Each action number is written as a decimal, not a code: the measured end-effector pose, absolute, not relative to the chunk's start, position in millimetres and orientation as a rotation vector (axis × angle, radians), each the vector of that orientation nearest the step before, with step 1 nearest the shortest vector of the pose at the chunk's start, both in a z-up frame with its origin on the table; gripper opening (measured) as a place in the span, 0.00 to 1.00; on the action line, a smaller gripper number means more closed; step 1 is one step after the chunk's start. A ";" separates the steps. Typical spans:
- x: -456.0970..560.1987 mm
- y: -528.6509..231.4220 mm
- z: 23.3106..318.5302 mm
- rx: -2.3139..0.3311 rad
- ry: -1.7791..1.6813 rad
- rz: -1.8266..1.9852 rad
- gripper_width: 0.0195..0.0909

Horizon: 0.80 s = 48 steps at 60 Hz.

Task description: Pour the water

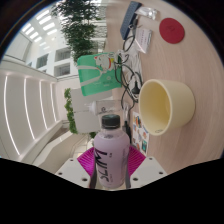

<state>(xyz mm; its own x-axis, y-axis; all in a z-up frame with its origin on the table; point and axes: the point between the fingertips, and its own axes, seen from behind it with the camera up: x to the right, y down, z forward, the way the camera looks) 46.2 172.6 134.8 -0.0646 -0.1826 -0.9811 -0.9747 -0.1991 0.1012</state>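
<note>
You have the bottle (110, 155) right there between your gripper (108, 168) fingers, and it fills the near part of the view. It is a clear plastic bottle with a dark cap and a pale purple label with dark lettering. A magenta pad (87, 160) shows on the left of it and another (136, 158) on the right, both tight against the bottle's sides with no gap to be seen, so your fingers are closed about the bottle's body at label height and gripping it. The whole scene sits tilted in your view, and the bottle's cap points away from you.

Just beyond the bottle and to its right is the cream-coloured cup (164, 105), its open mouth turned towards you so that you look into the pale inside. It stands on the light wooden table (190, 60), near the bottle but apart from it. Farther off on the same table lies a red round lid (172, 30), well beyond the cup. To the left of the cup there is a green and white package (97, 75) with dark cables (127, 75) trailing beside it, and leafy plants (80, 25) rise behind that.
</note>
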 end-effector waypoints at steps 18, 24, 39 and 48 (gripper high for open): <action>83.8 158.9 145.1 -0.935 1.745 1.816 0.28; 69.4 157.3 155.1 -0.902 1.796 1.813 0.28; 55.7 149.8 187.6 -1.106 1.606 1.790 0.28; 67.2 151.0 243.9 -1.540 0.958 1.466 0.28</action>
<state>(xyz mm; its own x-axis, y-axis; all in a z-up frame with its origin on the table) 67.2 151.0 243.9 0.0470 -0.0037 -0.9989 -0.9136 -0.4045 -0.0415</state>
